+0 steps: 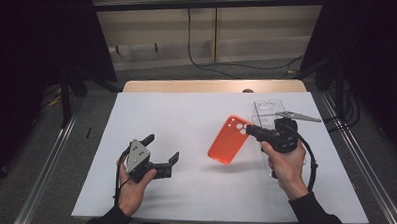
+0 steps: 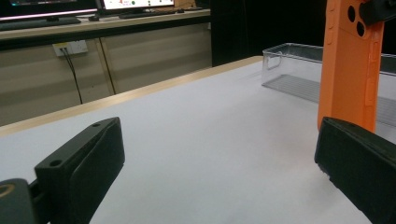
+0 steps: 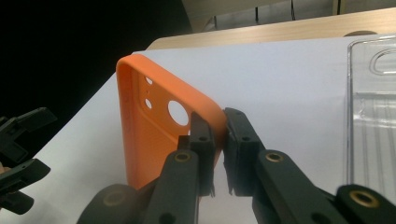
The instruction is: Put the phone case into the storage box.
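Fingers (image 3: 201,140) pinch orange case (image 3: 154,135) above white table (image 1: 186,116).

Phone case (image 1: 228,139), right of centre: plain bright orange, no pattern. Tray (image 1: 269,110), upper right: clear, colourless. Desk (image 1: 186,116): white sheet, pale wood edge at top. Left tongs (image 1: 161,148), lower left: black, grey plate. Right tongs (image 1: 249,130): black. Sleeves at bottom: black.

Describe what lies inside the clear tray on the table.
The clear tray looks bare: its ribbed floor shows nothing inside. The right tool, shut on the orange case, and the hand cover its near part.
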Available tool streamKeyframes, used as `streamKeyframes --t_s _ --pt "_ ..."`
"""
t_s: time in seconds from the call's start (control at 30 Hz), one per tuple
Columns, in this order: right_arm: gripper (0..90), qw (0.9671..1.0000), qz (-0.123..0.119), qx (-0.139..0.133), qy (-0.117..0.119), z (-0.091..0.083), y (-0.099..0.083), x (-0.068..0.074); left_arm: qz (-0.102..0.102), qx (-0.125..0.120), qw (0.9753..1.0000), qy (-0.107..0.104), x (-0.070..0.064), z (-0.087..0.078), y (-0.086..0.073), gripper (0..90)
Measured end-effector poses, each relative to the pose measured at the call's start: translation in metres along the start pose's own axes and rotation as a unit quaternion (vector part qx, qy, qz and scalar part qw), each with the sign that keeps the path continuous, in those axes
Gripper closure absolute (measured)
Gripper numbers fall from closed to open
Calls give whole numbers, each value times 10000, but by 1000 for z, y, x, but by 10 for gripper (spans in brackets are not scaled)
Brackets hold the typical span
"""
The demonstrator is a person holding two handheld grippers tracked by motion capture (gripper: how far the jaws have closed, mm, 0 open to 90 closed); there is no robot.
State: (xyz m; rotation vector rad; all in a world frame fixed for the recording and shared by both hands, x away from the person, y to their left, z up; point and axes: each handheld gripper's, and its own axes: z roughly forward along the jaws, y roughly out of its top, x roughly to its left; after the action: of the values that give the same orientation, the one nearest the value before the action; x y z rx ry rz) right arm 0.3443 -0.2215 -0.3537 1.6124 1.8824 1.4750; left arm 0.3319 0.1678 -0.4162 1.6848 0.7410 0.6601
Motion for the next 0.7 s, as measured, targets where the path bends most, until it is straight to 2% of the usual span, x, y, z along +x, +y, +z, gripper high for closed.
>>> streamKeyframes --t_s 0.27,0.37,0.43,0.5,0.57,0.7 --pt "826 9999 -112 -31 -94 -1 1 -2 -71 -13 9999 128 10 -10 -4 17" --pt "827 9998 -124 -51 -133 -1 2 -3 104 -48 9998 158 10 -15 -3 18" --pt "827 9998 -128 -64 -122 -2 3 -5 27 -118 9998 166 11 -18 -2 18" --pt "827 9997 -157 -91 -135 -3 5 -5 60 -123 9996 245 13 -22 -3 18" --pt "827 9997 -170 -125 -147 -4 7 -7 -7 -143 9995 270 15 -26 -4 19" --pt "827 9994 -196 -215 -185 -9 11 -10 -10 -122 9992 388 20 -33 -8 22"
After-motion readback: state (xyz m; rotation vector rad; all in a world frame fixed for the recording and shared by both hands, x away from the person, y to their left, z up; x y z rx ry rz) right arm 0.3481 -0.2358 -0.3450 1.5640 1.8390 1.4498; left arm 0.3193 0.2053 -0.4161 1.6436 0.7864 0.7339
